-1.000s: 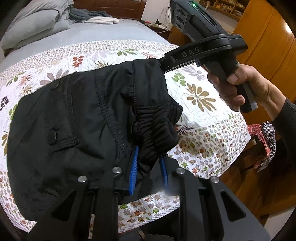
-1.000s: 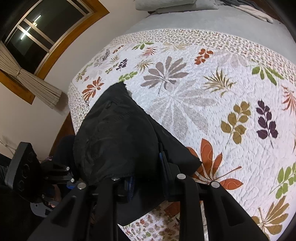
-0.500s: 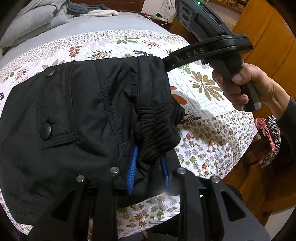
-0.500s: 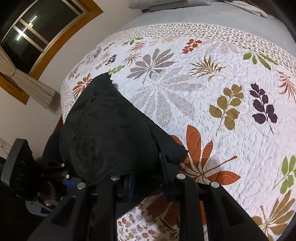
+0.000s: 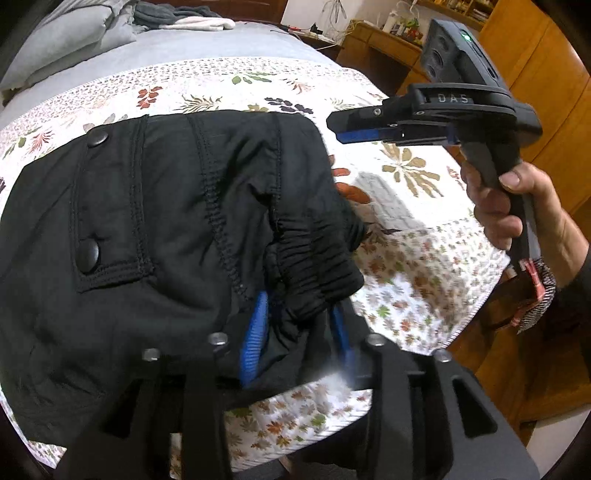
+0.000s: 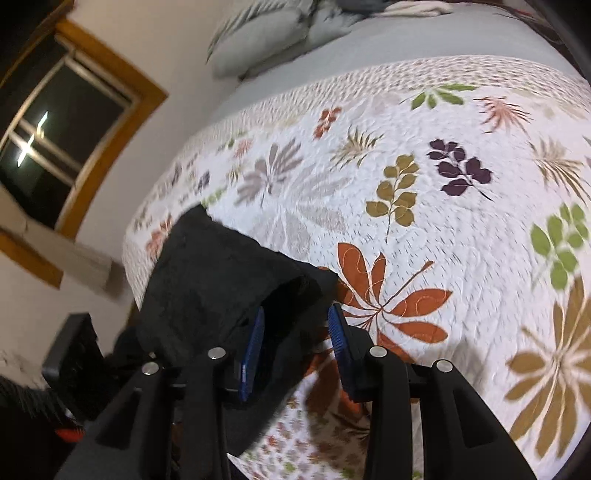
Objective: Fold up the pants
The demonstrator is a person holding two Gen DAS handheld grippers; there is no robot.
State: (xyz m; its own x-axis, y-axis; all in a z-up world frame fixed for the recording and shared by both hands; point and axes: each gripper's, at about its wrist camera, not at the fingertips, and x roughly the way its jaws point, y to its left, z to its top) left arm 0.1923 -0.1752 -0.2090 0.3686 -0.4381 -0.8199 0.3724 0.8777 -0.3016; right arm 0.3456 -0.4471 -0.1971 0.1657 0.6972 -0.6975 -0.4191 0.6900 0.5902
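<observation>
Black pants [image 5: 147, 221] lie folded on the floral quilt [image 5: 406, 258], with two snap buttons showing. The elastic waistband bunches up between the blue pads of my left gripper [image 5: 297, 336]. Its jaws are opening and the pads stand loose beside the cloth. A hand holds my right gripper [image 5: 343, 127] just off the pants' far right corner, clear of the fabric. In the right wrist view the right gripper [image 6: 297, 343] is opening too, its pads apart. The pants' corner [image 6: 214, 280] lies slack under and behind them, and neither pad presses it.
Grey pillows [image 5: 62, 40] and a heap of clothes [image 5: 184, 18] lie at the head of the bed. A wooden wardrobe [image 5: 535, 110] and a cluttered side table [image 5: 388, 40] stand to the right. A window [image 6: 55, 140] is on the left wall. The quilt [image 6: 406, 221] stretches right of the pants.
The right gripper let go of the pants' corner and drew off to the right. Both grippers' pads have spread apart. The pants have settled lower and flatter on the quilt.
</observation>
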